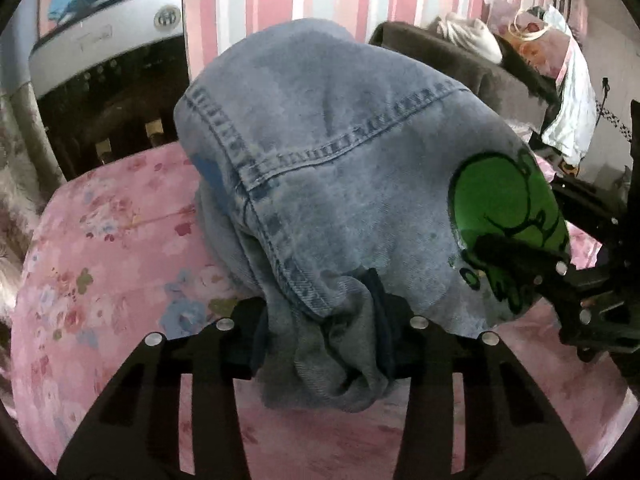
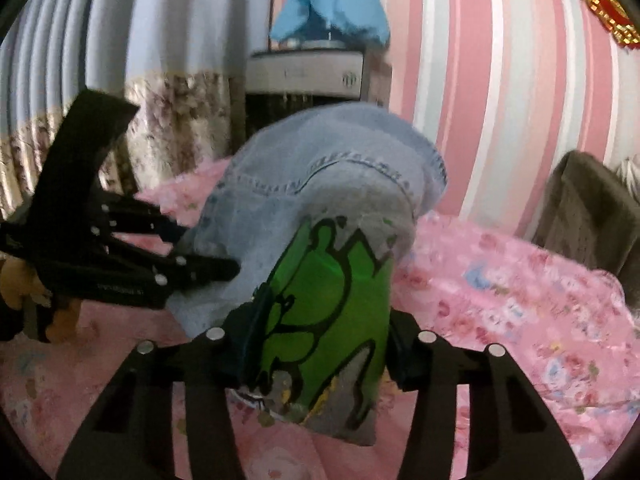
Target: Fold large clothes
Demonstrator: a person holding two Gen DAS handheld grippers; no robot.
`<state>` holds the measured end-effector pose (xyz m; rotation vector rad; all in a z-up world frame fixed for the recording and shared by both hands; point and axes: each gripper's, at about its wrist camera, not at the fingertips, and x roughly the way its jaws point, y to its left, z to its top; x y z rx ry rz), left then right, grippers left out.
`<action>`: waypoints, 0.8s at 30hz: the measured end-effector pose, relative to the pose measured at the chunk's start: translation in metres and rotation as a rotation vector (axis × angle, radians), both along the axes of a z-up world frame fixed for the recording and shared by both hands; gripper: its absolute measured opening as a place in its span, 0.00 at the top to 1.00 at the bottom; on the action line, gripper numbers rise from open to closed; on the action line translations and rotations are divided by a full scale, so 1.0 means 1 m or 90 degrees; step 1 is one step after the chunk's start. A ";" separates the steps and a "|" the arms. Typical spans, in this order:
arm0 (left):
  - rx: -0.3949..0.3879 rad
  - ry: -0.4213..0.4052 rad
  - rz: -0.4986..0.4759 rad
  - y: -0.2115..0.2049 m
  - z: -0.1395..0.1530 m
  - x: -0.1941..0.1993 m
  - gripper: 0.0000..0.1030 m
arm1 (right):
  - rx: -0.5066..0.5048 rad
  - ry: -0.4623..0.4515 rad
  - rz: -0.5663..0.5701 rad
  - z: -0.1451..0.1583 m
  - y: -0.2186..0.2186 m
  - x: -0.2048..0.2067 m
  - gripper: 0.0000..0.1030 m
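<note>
Above the floral bedspread point(image 1: 100, 240), left tool point(image 1: 324, 344) and right tool point(image 2: 316, 352) each clamp the denim garment point(image 1: 340, 184).

Left gripper point(image 1: 326, 344): black two-finger unit, jaws closed w/ bunched denim pinched between them. Fingers point(image 1: 240, 344) level, pointing fwd.
Right gripper point(image 2: 316, 354): same type, jaws clamped on green-printed fabric. Fingers point(image 2: 404, 360) level.
Relative pose: both side by side, near each other, each showing at the edge of the other's wrist view.
</note>
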<state>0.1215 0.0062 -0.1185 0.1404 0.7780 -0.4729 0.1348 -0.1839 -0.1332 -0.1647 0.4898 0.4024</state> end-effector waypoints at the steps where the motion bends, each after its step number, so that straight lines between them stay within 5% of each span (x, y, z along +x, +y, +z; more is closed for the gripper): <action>1: 0.002 -0.006 0.002 -0.005 0.005 -0.006 0.59 | 0.006 -0.013 0.001 0.006 -0.006 -0.009 0.52; 9: 0.028 -0.065 0.008 -0.085 0.030 -0.091 0.59 | -0.023 -0.036 -0.006 0.029 -0.072 -0.072 0.52; 15: 0.103 -0.073 -0.015 -0.144 -0.007 -0.120 0.56 | -0.111 0.062 0.014 -0.012 -0.111 -0.074 0.50; 17: 0.123 -0.096 -0.020 -0.151 -0.008 -0.126 0.52 | -0.079 0.076 0.034 -0.021 -0.128 -0.072 0.47; 21: 0.123 -0.097 -0.021 -0.148 -0.007 -0.126 0.40 | -0.088 0.069 0.026 -0.023 -0.133 -0.073 0.36; 24: 0.096 -0.082 -0.002 -0.135 -0.003 -0.121 0.21 | -0.076 0.063 -0.016 -0.018 -0.135 -0.077 0.13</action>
